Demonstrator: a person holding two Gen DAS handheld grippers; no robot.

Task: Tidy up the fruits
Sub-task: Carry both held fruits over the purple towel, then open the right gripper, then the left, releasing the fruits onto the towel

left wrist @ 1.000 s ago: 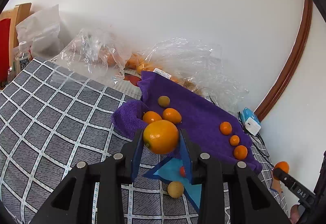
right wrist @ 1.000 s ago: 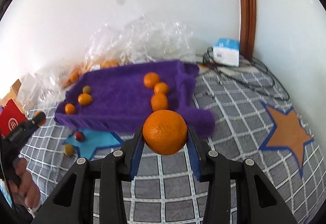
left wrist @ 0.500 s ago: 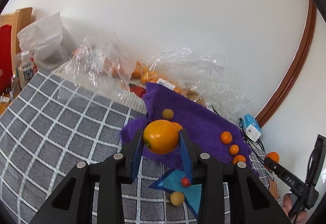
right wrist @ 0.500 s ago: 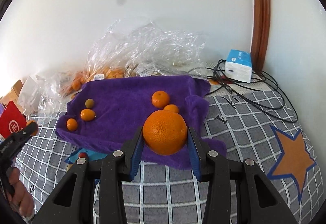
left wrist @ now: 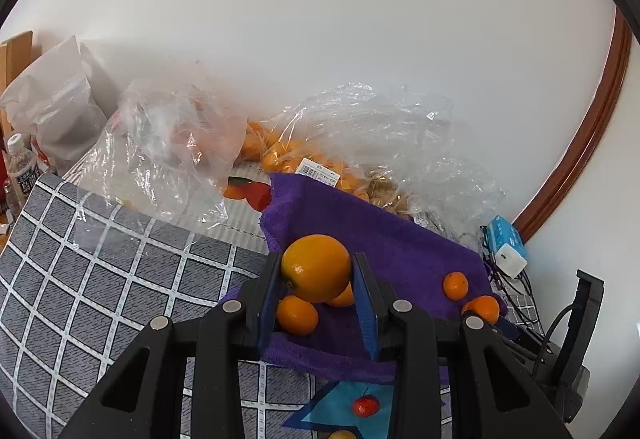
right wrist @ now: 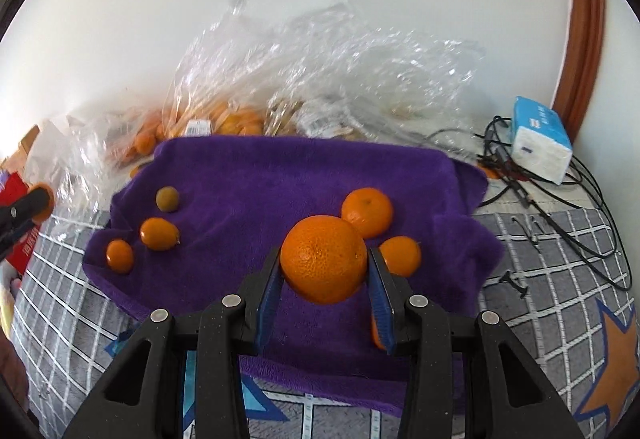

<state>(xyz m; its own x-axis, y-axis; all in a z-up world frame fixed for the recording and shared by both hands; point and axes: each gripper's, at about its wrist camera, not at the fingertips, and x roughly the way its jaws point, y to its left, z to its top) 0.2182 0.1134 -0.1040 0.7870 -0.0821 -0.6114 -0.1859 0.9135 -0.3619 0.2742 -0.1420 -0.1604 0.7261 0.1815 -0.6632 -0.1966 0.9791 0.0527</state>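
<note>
1. Left tongs (left wrist: 316, 293) are pinching a smooth orange (left wrist: 316, 268) between both pads, holding it up over the near edge of the towel (left wrist: 384, 239); likely carrying it to the small-fruit group just below and beyond.
2. Right tongs (right wrist: 325, 287) are clamping a larger orange (right wrist: 324, 259), spread about one fruit wide, hovering over the towel.
3. Mandarins (right wrist: 367, 212) are sitting just beyond-right, probably the drop spot.
4. Kumquats (right wrist: 159, 234) are lying far left.

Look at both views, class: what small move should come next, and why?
Probably lower the right tongs and set their orange on the purple towel, beside the smaller oranges lying there. Both tongs are shut on fruit above the towel; the left tongs hold a smooth orange.
</note>
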